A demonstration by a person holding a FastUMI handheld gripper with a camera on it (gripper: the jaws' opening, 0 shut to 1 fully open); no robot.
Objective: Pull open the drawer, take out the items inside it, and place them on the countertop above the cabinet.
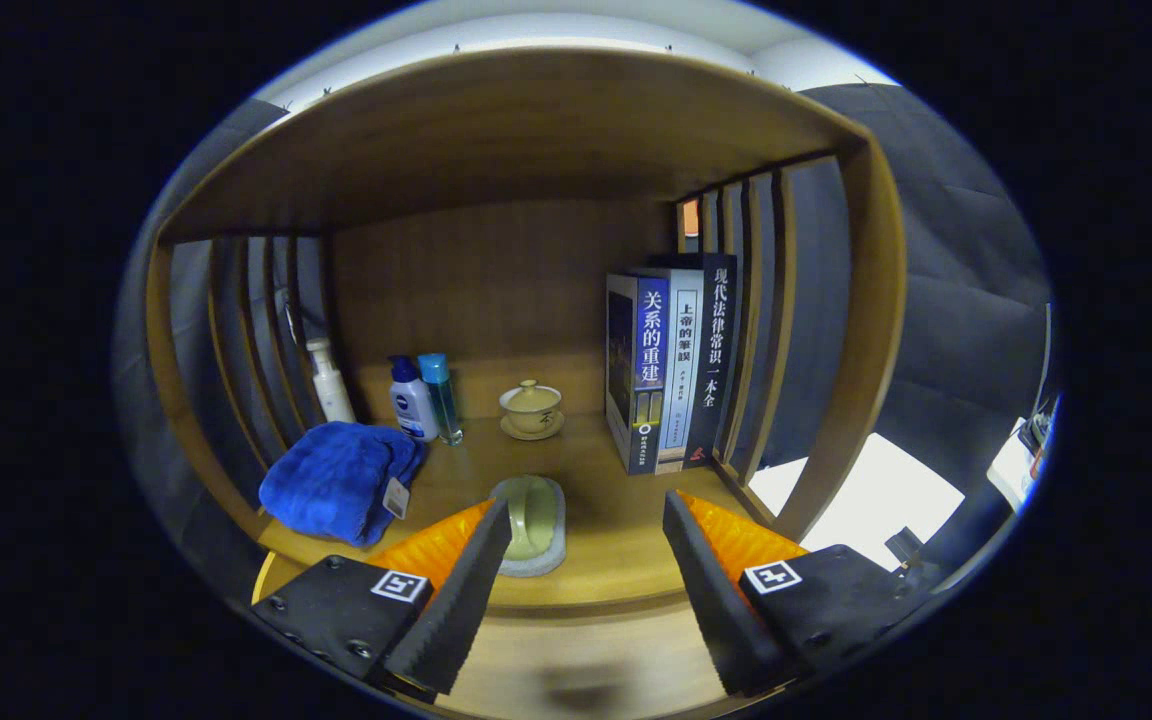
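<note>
My gripper [586, 505] is open, its two black fingers [456, 590] spread wide over the front edge of the wooden countertop [616, 530]. Nothing sits between them. A pale green cup-like item [528, 512] rests on a pale oval dish on the countertop, just ahead of the left fingertip and partly hidden by it. Beyond it, further back, stands a small lidded tea bowl [532, 407] on its saucer. A lower wooden surface [586, 660] runs under the fingers, and I cannot tell what it belongs to.
A folded blue towel [336, 480] lies at the left. Behind it stand a white pump bottle [329, 382], a white and blue bottle [410, 400] and a clear blue bottle [439, 396]. Three upright books [671, 365] lean against the slatted right wall [776, 330]. A wooden top [506, 130] covers the niche.
</note>
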